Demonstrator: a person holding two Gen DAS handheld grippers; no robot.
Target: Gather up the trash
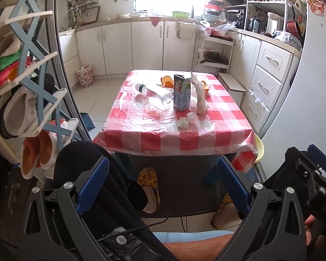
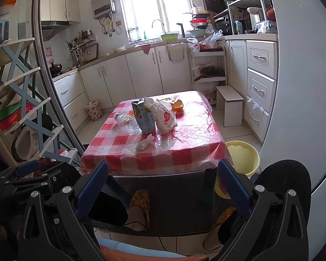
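A low table with a red-checked cloth (image 1: 154, 139) (image 2: 184, 152) holds the trash. A clear plastic bottle (image 1: 155, 94) (image 2: 125, 119) lies on its side. A milk carton (image 1: 181, 93) (image 2: 144, 117) stands upright. A crumpled white bag (image 1: 200, 97) (image 2: 164, 117) is beside it. A wadded tissue (image 1: 185, 120) (image 2: 144, 142) lies near the front. Orange peel (image 1: 166, 80) (image 2: 177, 105) lies at the back. My left gripper (image 1: 163, 184) and right gripper (image 2: 163, 187) are open and empty, held low, short of the table's front edge.
A yellow bucket (image 2: 243, 156) (image 1: 259, 150) stands on the floor at the table's right front corner. A patterned waste basket (image 1: 84, 76) (image 2: 94, 109) stands by the cabinets. A shoe rack (image 1: 28, 87) is at left, a white fridge (image 2: 304, 87) at right. My slippered feet (image 1: 151, 184) are under the table.
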